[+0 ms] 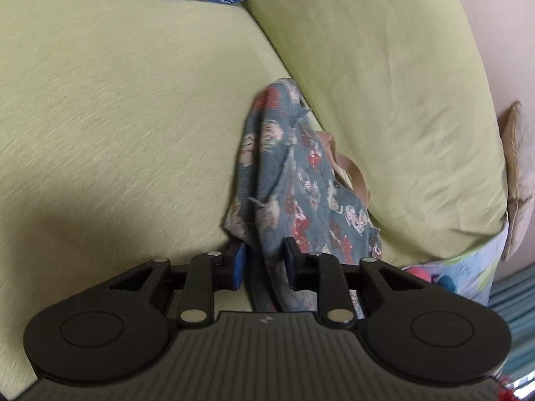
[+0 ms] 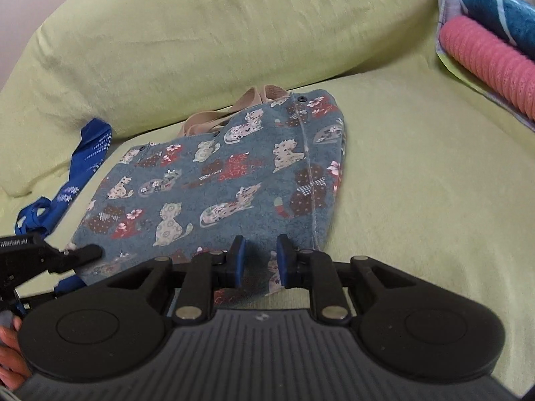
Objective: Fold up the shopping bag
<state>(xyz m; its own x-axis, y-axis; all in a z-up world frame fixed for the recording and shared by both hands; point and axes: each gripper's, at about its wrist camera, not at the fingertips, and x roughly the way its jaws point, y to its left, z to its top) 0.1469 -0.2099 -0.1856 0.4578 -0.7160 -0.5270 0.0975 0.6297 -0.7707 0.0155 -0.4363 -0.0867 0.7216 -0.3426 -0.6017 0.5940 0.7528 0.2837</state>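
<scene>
My left gripper has its jaws closed on the near corner of the cat-print bag, which lies on the green sofa seat. My right gripper sits at the bag's near edge, jaws open around the cloth

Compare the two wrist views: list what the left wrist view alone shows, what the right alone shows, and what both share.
Left wrist only: the left gripper with bunched cloth of the cat-print bag between its fingers, and a tan cushion at the far edge.

Right wrist only: the right gripper open over the bag's near edge, the bag's flat printed face, a pink roll and a teal cushion.

Both: the bag, its beige handles, the blue bag, the green sofa.
</scene>
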